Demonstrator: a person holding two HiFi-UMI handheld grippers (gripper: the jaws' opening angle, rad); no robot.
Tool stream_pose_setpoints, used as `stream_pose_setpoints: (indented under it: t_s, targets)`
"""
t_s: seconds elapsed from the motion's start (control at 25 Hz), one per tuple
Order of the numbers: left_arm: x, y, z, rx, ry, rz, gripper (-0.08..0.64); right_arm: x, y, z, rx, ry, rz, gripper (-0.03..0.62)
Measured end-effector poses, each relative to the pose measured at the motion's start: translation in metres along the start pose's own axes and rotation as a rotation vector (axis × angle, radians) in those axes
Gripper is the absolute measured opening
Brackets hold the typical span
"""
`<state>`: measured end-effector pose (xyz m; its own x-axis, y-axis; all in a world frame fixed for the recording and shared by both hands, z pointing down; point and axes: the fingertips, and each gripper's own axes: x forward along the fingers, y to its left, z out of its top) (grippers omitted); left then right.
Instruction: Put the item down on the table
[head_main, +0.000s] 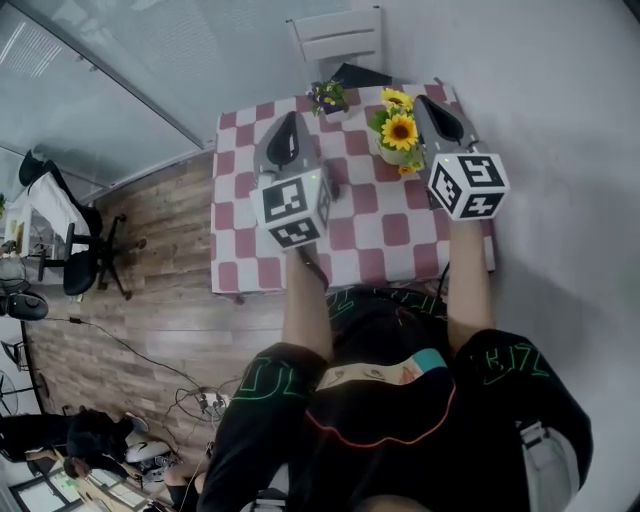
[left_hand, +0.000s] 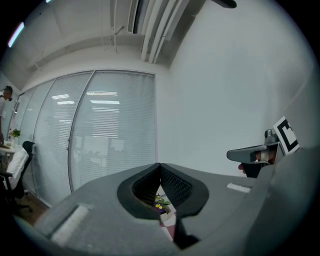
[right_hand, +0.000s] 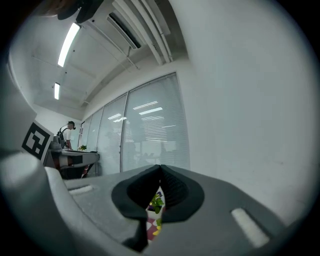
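Both grippers are held up level above the checkered table, and neither holds anything. In the head view my left gripper is over the table's left half, its jaws closed tip to tip. My right gripper is shut too, beside a pot of sunflowers. A small pot of purple and yellow flowers stands at the table's far edge. In the left gripper view the jaws meet, and the small flowers show through the gap below. The right gripper view shows the same closed tips.
A white chair stands behind the table, and a dark flat object lies at the table's far edge. A wall runs along the right. A black office chair and cables are on the wooden floor to the left.
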<state>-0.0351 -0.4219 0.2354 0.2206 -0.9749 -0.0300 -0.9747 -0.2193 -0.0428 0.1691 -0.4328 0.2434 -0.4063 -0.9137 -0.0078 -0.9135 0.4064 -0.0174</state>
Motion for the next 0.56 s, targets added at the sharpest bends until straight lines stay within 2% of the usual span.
stream_pose_setpoints:
  t_s: [0.16, 0.4, 0.56]
  targets:
    - [0.001, -0.001, 0.009, 0.004, -0.007, -0.006, 0.008, -0.002, 0.0, 0.01, -0.024, -0.012, -0.008, 0.003]
    - [0.046, 0.01, 0.001, 0.017, -0.014, -0.007, 0.008, 0.04, -0.015, 0.008, -0.052, -0.013, 0.0, 0.003]
    - [0.051, 0.006, 0.001, 0.015, -0.019, -0.023, 0.008, 0.042, -0.016, 0.009, -0.066, -0.019, -0.006, 0.003]
